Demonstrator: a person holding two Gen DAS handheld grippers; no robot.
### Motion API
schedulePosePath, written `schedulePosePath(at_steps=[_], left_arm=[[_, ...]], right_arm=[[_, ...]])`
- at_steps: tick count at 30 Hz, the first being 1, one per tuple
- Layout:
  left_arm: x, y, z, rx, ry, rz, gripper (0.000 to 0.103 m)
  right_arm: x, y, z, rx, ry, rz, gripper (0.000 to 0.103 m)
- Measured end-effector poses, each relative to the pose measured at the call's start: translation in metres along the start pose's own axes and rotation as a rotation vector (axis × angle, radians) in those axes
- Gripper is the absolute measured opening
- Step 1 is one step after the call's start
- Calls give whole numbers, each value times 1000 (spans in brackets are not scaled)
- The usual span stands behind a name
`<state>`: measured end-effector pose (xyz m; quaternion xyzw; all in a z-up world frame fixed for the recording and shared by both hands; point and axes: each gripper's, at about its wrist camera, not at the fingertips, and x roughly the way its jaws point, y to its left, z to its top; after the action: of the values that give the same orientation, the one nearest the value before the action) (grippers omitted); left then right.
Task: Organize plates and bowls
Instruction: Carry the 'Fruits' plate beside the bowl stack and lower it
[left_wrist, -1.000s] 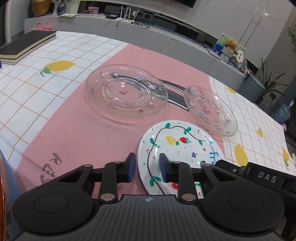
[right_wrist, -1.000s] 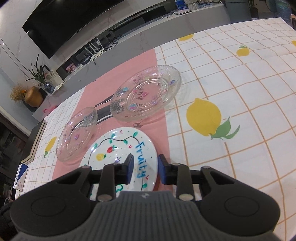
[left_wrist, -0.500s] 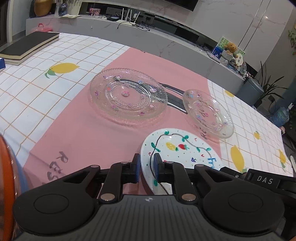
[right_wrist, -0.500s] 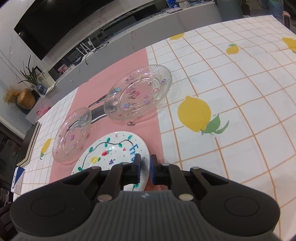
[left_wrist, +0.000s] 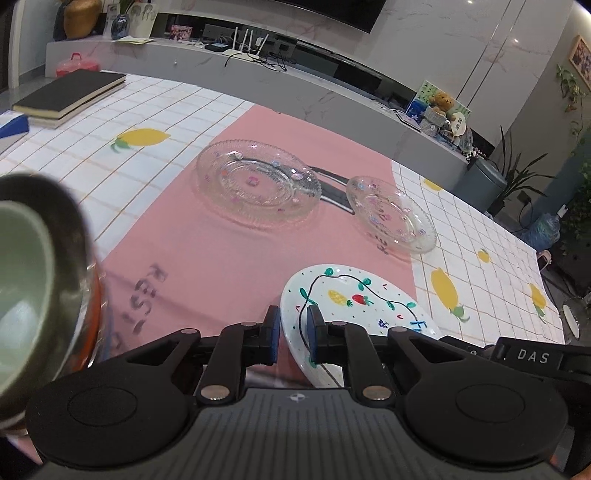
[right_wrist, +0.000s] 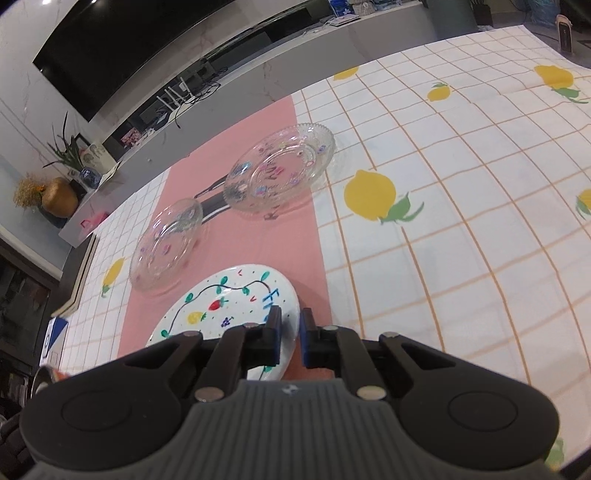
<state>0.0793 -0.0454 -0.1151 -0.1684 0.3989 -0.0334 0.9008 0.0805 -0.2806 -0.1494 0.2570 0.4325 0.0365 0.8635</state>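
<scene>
**Plate pinched from both sides**

Bowls (left_wrist: 33, 266) crowd the left edge of the left wrist view, a pale green one nested in a darker one, close and blurred. Next comes the left gripper (left_wrist: 293, 334), clenched on the near-left rim of the painted plate (left_wrist: 354, 306); a second ago its fingers stood apart and clear of that rim. Beyond, on the pink runner (left_wrist: 207, 258), sit the large glass plate (left_wrist: 258, 181) and, to its right, the small glass plate (left_wrist: 391, 218), neither touched. Farthest right, the right gripper (right_wrist: 290, 334) has likewise closed onto the painted plate's opposite rim. With both sides now held, the plate appears to sit slightly off the cloth, so the lift has probably begun; stacking it with the glass plates looks like the next move.
</scene>
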Motion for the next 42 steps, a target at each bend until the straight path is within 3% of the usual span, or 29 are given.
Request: schedulePosePath(at_steps=[14,42], left_arm=[[-18,13,-28,14,46,-25,16],[-3,12,-37,83,117,-5,18]], right_arm=[[-16,-5,-38,2,37,-45,8],[-4,-7,-46,-22,57,-80,10]])
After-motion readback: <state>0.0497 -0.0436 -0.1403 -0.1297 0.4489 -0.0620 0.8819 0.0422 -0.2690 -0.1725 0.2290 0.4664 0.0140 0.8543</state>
